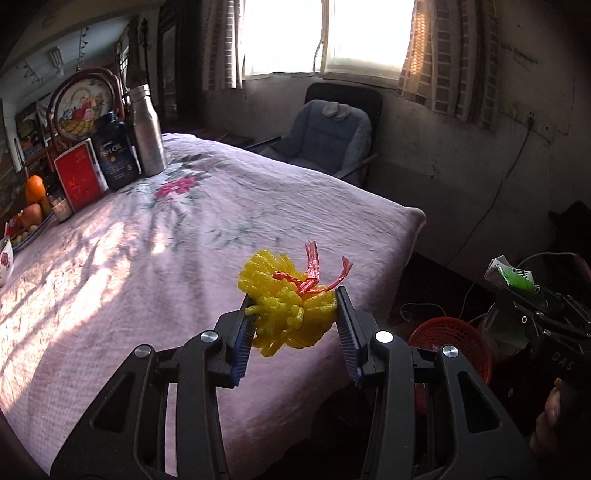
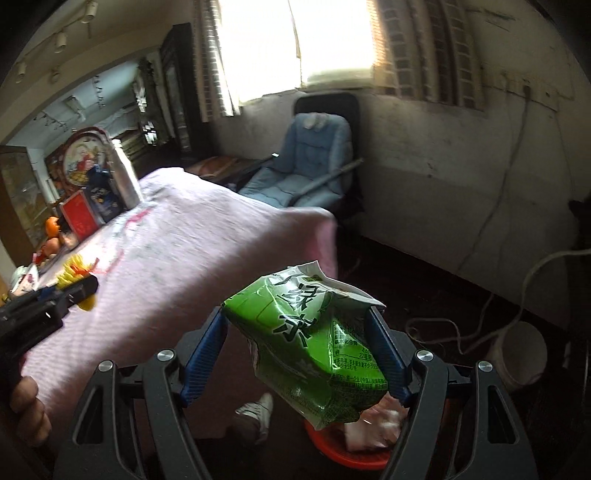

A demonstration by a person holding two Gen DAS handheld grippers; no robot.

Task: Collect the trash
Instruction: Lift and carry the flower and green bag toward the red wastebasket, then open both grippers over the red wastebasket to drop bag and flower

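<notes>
- L claw (image 1: pixel 293 304) pinching yellow foam net (image 1: pixel 284 299) w/ red ribbon (image 1: pixel 314 275) tied on top; both blue pads pressed into its sides, net lifted off pink cloth of desk (image 1: pixel 147 258).
- Ahead-left of L claw, far end of desk: metal bottle (image 1: pixel 146 129), dark fish oil jar (image 1: pixel 116 151), red box (image 1: pixel 79 179) close together; orange (image 1: pixel 35 188) further left.
- Right of L claw, lower down: red basket (image 1: pixel 452 345) on floor, just past desk edge.
- R claw (image 2: pixel 299 343) clamped on crumpled green carton (image 2: pixel 310 350), squeezed between its pads, tilted, white top end pointing up.
- Directly below R claw: red basket (image 2: pixel 345 456) w/ pale crumpled wrapper (image 2: pixel 373 424) inside; carton held above it, not touching.
- Left of R claw: L claw (image 2: pixel 79 282) w/ foam net (image 2: pixel 75 269) over desk (image 2: pixel 184 258).
- Beyond both claws: blue padded chair (image 1: pixel 325 136) under window (image 1: pixel 325 33).
- Right of R claw: white bucket (image 2: pixel 517 354) on floor, cables near it.
</notes>
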